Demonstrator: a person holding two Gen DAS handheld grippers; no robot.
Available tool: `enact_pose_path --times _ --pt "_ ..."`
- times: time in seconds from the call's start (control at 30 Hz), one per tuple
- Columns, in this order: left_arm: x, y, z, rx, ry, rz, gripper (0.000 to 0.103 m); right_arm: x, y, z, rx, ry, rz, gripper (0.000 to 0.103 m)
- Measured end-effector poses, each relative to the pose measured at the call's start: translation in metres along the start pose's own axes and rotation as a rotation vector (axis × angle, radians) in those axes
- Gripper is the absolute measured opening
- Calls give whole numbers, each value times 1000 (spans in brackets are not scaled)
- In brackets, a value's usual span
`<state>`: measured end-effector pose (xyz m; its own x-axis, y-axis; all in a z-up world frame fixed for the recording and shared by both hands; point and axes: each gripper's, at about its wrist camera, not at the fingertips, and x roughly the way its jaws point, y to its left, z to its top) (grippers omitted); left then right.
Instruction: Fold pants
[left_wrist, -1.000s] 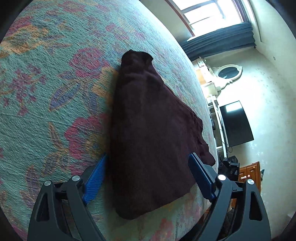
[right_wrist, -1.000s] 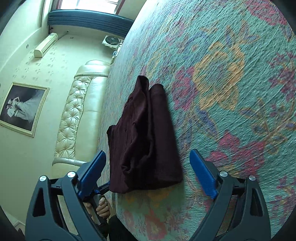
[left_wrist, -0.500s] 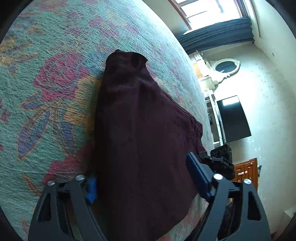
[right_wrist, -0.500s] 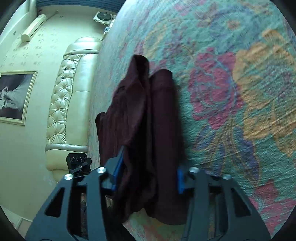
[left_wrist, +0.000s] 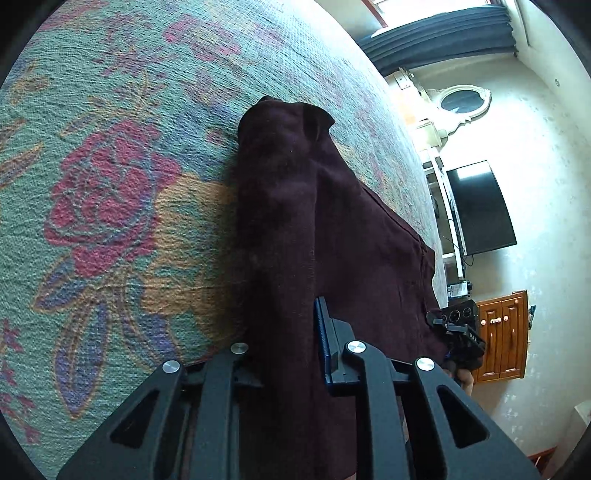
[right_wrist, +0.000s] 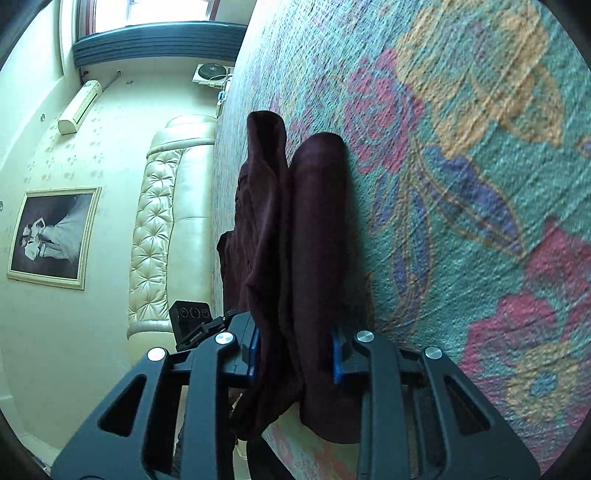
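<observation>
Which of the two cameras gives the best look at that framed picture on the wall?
The right wrist view. The framed picture hangs in full sight on the cream wall beside the padded headboard. The left wrist view faces the other way and does not show it.

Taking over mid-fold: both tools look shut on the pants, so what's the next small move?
Probably lift both together and carry the near edge toward the far end. The left tool and right tool each pinch the dark pants, which still lie lengthwise on the floral bedspread.

bed: floral bedspread (left_wrist: 110, 206) | walls: pale cream | headboard (right_wrist: 162, 229): tufted | framed photo (right_wrist: 51, 236) | TV (left_wrist: 478, 206) | window curtain (left_wrist: 436, 40) | wooden cabinet (left_wrist: 502, 332)
</observation>
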<state>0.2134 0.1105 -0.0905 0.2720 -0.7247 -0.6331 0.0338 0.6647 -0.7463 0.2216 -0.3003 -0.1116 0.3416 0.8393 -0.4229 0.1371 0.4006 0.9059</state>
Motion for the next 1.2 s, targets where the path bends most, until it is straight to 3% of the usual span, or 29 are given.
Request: enact_pose_path --times 0.13,0.2,0.27,0.37,0.43,0.47,0.53,0.57,0.6,0.67,0.77,0.93,1.07,1.13,1.2 --pt "-7 2 -3 8 -18 -38 26 -4 10 1 -86 0 -61 39" --pt "-14 4 -8 -6 -31 -80 43 -8 17 4 -125 3 -88 53" --pt "-19 2 -10 -3 -42 -119 57 -11 21 9 -136 3 -97 59" --pt "-17 -7 -11 -4 -51 -142 75 -14 17 22 -115 -17 -80 62" --pt "-14 -10 -11 1 -66 -121 76 -9 11 29 -83 -8 -55 62" --pt "-11 -12 -10 9 -66 -114 74 -7 10 31 -71 -11 -45 61" --pt "-7 -10 -10 4 -67 -62 50 -3 9 35 -71 -6 -72 48" --pt "-4 -4 -8 -22 -64 -36 26 0 7 36 -73 -1 -104 28" --pt "-4 6 -7 -68 -59 -61 19 2 5 35 -71 3 -102 24" --pt "-5 19 -6 -119 -50 -117 13 4 2 35 -62 -6 -90 20" --pt "-5 14 -5 -84 -46 -96 12 3 -1 34 -54 -16 -77 19" --pt "-7 20 -6 -86 -34 -129 12 1 -4 34 -41 -14 -64 19" --pt "-12 11 -13 -67 -45 -127 24 -8 -8 29 -34 -6 -67 30" --pt "-18 6 -20 -45 -46 -133 39 -13 -5 22 -44 13 -53 42" --pt "-29 -2 -32 -28 -65 -157 71 -23 0 11 -63 25 -37 61"
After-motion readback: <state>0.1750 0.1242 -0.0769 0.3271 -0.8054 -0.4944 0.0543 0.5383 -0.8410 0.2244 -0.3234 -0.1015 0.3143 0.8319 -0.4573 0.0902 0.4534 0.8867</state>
